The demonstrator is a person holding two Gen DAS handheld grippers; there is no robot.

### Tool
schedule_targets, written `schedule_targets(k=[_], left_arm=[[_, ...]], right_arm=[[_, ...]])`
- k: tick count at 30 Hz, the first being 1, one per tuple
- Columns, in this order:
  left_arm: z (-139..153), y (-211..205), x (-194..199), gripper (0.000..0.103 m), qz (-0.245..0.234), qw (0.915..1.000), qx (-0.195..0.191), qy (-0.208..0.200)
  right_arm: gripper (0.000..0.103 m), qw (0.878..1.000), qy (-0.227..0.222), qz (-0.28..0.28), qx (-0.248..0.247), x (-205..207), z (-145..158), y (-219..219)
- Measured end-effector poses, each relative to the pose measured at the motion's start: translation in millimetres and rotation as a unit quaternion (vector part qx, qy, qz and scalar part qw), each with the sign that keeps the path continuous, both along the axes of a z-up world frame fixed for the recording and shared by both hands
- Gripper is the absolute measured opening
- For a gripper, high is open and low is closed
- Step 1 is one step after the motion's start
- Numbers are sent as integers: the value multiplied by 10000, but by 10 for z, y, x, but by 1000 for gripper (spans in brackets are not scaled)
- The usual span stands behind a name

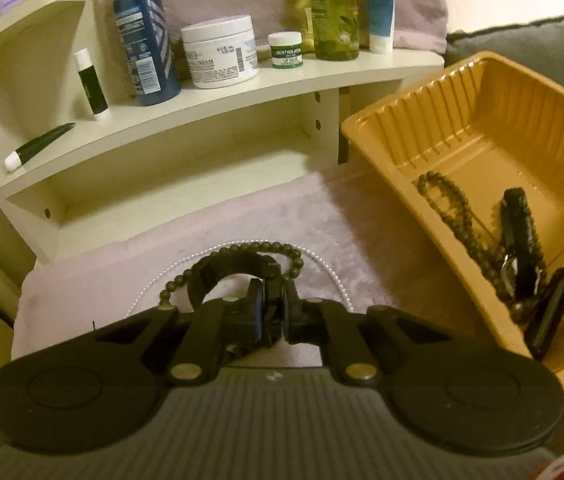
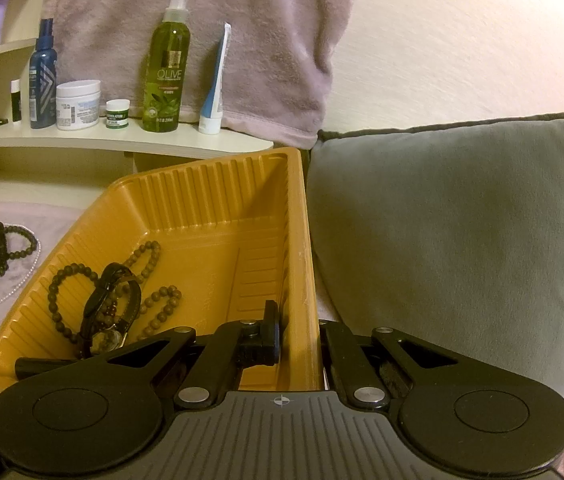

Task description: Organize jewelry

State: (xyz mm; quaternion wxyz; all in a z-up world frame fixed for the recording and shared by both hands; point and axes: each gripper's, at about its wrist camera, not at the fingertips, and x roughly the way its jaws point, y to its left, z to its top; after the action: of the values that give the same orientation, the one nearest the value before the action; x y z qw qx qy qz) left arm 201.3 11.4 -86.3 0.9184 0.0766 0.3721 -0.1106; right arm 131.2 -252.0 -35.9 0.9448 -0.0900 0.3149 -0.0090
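My left gripper (image 1: 273, 300) is shut on a black braided bracelet (image 1: 225, 270) that lies on the pink fluffy cloth (image 1: 362, 240), over a dark bead bracelet (image 1: 282, 250) and a white pearl necklace (image 1: 334, 276). The yellow plastic tray (image 1: 378, 160) stands to the right and holds a brown bead necklace (image 1: 454, 208), a black wristwatch (image 1: 516, 224) and a black oblong piece (image 1: 550, 316). My right gripper (image 2: 300, 320) is shut on the tray's right wall (image 2: 302, 264), one finger (image 2: 270, 320) inside. The beads (image 2: 153, 300) and the watch (image 2: 109, 308) lie in the tray's left part.
A cream shelf (image 1: 241, 92) behind holds a blue bottle (image 1: 143, 36), a white jar (image 1: 219, 52), a small green jar (image 1: 286, 50), an olive bottle (image 2: 166, 68) and tubes. A grey cushion (image 2: 454, 232) lies right of the tray. A pink towel (image 2: 201, 20) hangs behind.
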Motion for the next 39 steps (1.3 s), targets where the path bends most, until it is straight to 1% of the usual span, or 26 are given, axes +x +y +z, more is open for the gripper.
schedule_targets(k=[7, 15, 21, 26, 32, 33, 34, 36, 39], left_arm=[[190, -41, -15, 8, 5, 9996, -237, -136], [441, -329, 27, 8, -353, 9976, -517, -307], [452, -606, 81, 8, -655, 9951, -675, -295], [447, -835, 120, 8, -972, 9909, -918, -180], [398, -1044, 182, 9, -1214, 9875, -1002, -37], [394, -1067, 192, 9, -1239, 9872, -1004, -16], [401, -1082, 191, 13, -1259, 9868, -1014, -55], [434, -1082, 186, 25, -1278, 9861, -1048, -163], [474, -1044, 188, 25, -1209, 9872, -1003, -276]], right_arm=[[4, 10000, -4, 2, 10, -6, 2, 1], [4, 10000, -32, 2, 30, -20, 26, 18], [4, 10000, -49, 25, 55, -29, 51, 26], [4, 9999, -64, 33, 74, -31, 60, 33], [4, 9999, -52, 31, 88, -27, 60, 27], [4, 9999, -47, 27, 88, -25, 59, 26], [4, 9999, -44, 23, 92, -22, 59, 25], [4, 10000, -38, 18, 91, -18, 62, 30], [4, 9999, -48, 23, 92, -16, 66, 35]])
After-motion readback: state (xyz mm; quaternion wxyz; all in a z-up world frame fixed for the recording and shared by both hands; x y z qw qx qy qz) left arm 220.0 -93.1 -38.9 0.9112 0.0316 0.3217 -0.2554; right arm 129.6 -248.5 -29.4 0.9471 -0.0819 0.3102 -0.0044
